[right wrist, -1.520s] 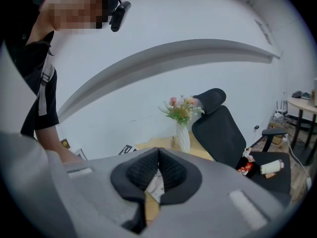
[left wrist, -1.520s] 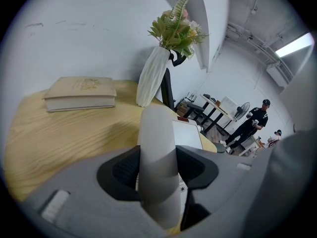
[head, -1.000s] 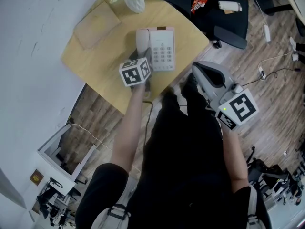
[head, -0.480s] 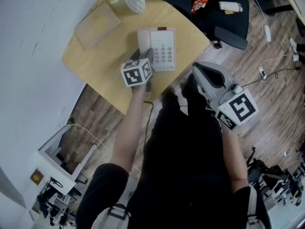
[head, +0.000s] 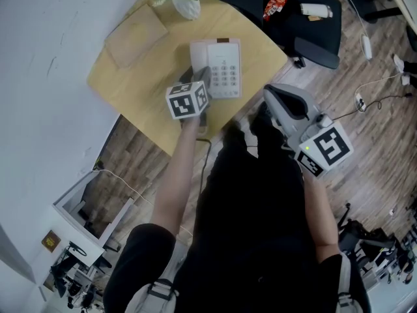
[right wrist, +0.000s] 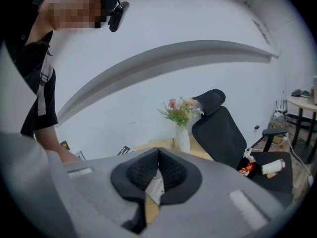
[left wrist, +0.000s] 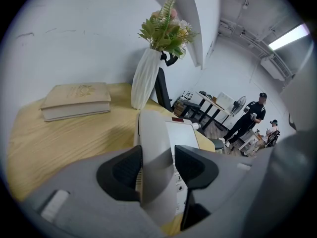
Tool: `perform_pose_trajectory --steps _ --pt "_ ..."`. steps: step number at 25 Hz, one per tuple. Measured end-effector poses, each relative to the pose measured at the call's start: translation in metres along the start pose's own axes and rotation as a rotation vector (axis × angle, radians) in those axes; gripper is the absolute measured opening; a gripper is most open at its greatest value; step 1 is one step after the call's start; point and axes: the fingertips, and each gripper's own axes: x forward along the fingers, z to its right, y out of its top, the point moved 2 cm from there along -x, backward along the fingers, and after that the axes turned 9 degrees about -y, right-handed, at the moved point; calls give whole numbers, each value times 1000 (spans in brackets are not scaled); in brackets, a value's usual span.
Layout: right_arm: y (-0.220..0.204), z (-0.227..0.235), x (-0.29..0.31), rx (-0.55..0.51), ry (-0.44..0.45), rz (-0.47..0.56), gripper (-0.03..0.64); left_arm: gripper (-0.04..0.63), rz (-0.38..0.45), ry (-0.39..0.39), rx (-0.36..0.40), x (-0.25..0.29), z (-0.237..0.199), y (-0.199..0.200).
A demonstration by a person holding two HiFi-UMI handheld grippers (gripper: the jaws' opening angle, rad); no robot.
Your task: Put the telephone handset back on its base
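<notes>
Left gripper view — hand-held gripper (left wrist: 157, 168) pinches the handset (left wrist: 151, 133), its near end hidden.

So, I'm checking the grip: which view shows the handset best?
Left gripper view: the handset is close up, clamped between the left gripper's fingers. Head view shows only its far end past the marker cube; right gripper view doesn't show it clearly.

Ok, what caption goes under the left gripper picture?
Left gripper grips the handset at its base, beside a vase and a book.
</notes>
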Motion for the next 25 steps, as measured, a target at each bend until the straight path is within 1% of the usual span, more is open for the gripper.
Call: perform_pose_trajectory --steps 7,18,25 --pt "7 -2 -1 -11 9 14 2 219 16 10 1 -8 2 4" --pt "21 -2 -3 -26 34 60 2 215 65 39 8 -28 3 19" --pt "31 9 -8 -39 88 82 2 207 107 85 9 -42 17 32"
